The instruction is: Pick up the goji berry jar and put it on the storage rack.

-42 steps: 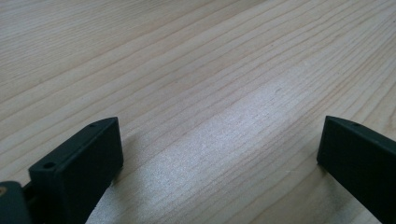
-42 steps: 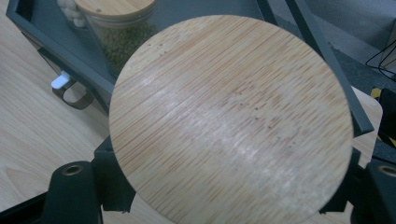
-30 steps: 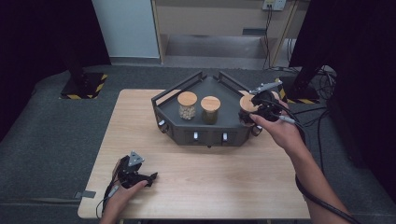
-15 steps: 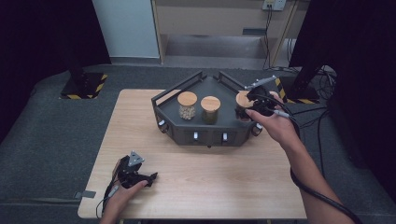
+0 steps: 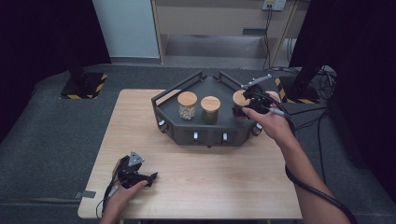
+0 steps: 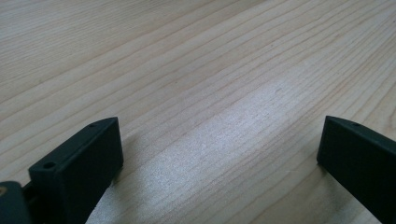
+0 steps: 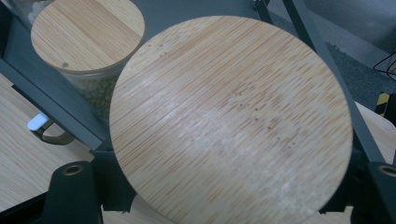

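Right tongs (image 5: 246, 103) at the right end of the dark grey rack (image 5: 205, 133), pinching a wooden-lidded jar (image 5: 240, 98). In the right gripper view the jar's round bamboo lid (image 7: 233, 121) sits directly between the two black jaws, which rise at either side of it from below; the jaws are drawn in as far as the jar allows. Jar body hidden under the lid; contents cannot be told.

Past the held jar, on the far side from the right tongs' hand, stands the middle jar (image 5: 210, 109) with greenish contents, its lid (image 7: 86, 32) seen just beside the held lid in the right gripper view. Beyond that, the jar of pale pieces (image 5: 187, 105), farthest from the right tongs. All three in a row inside the rack, whose front face carries small knobs. Whether the held jar rests on the rack floor or is lifted off it cannot be told.

Left tongs (image 5: 148, 178) well apart from the rack and from the right tongs, low on the near-left part of the wooden worktop (image 5: 196, 186), hand wrapped round the gripper body. Jaws spread wide in the left gripper view, bare wood grain (image 6: 210, 93) between them, nothing pinched. Grey three-cornered plate on top of that gripper.
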### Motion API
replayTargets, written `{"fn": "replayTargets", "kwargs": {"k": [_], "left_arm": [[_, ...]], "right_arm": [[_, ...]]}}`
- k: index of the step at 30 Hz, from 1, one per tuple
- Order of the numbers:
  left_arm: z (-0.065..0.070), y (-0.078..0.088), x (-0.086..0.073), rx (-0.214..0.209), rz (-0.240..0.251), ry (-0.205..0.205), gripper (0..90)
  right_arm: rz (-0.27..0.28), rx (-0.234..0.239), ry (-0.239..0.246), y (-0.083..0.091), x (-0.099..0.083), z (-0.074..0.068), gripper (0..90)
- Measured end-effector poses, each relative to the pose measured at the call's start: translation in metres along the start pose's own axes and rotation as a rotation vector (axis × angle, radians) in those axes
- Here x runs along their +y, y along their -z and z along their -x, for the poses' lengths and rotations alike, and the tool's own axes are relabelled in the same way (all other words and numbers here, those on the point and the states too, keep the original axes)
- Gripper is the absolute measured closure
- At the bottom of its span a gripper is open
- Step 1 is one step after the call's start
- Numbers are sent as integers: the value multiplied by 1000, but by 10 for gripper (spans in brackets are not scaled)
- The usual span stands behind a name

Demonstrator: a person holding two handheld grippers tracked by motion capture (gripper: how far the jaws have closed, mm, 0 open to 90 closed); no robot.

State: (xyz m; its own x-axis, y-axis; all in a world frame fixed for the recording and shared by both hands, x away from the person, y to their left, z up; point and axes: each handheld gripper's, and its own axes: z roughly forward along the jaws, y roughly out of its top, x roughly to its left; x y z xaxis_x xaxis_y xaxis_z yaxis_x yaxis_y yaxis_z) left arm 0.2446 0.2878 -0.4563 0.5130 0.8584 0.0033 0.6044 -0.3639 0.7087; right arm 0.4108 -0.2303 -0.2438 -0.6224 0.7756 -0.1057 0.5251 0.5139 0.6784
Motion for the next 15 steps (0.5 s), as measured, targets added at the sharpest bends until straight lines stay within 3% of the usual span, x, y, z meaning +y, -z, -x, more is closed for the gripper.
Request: {"fn": "replayTargets", "kwargs": {"k": [15], "left_arm": [[0, 0, 0, 0, 0, 0, 0]], "right_arm": [[-3, 10, -39, -20, -3, 6, 260]]}}
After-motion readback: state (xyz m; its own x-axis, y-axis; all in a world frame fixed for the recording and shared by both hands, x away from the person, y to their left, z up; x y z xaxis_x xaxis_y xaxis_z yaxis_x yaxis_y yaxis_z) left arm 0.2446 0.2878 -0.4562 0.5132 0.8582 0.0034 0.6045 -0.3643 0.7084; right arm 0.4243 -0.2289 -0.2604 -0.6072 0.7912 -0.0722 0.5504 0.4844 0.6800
